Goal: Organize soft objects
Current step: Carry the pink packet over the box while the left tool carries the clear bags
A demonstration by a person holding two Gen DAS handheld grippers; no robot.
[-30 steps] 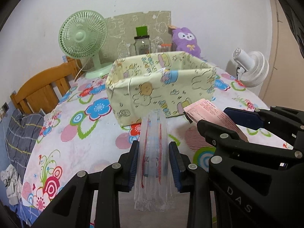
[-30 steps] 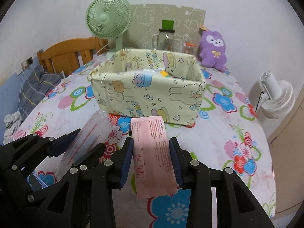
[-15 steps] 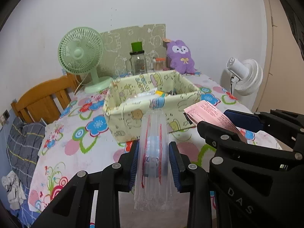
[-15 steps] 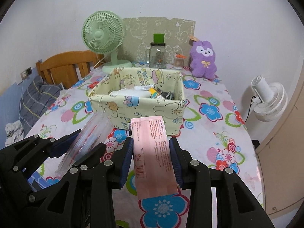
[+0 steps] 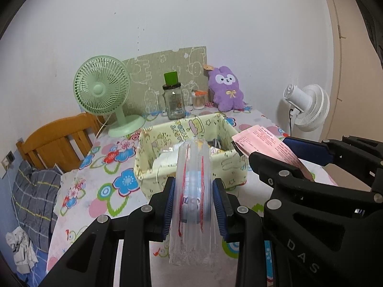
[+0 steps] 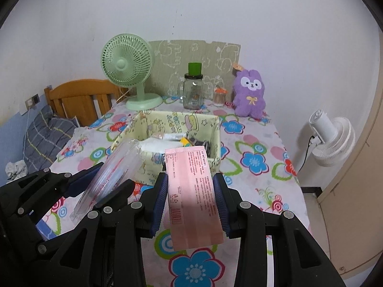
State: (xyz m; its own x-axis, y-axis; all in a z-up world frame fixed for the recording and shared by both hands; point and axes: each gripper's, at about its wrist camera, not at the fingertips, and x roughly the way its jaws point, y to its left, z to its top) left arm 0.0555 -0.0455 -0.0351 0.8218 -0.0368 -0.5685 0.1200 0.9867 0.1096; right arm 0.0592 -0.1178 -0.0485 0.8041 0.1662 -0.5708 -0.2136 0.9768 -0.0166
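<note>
My left gripper (image 5: 194, 203) is shut on a clear plastic packet with red lines (image 5: 193, 186), held upright above the table. My right gripper (image 6: 191, 201) is shut on a pink printed packet (image 6: 192, 191). Both hang side by side in front of a pale yellow fabric basket (image 5: 191, 167) with cartoon prints, whose inside holds white and small mixed items. In the right wrist view the basket (image 6: 167, 124) sits ahead, and the clear packet (image 6: 112, 167) and left gripper (image 6: 103, 186) show at the left. The pink packet (image 5: 268, 143) shows at the right of the left wrist view.
On the flower-print tablecloth (image 6: 253, 162) at the back stand a green fan (image 6: 129, 71), a glass jar with a green lid (image 6: 193, 88), a small cotton-swab pot (image 6: 219, 96) and a purple plush rabbit (image 6: 250, 93). A wooden chair (image 6: 79, 98) is left, a white fan (image 6: 332, 138) right.
Both grippers have risen with their packets still held. The basket now looks lower and farther, and its inside has come into view.
</note>
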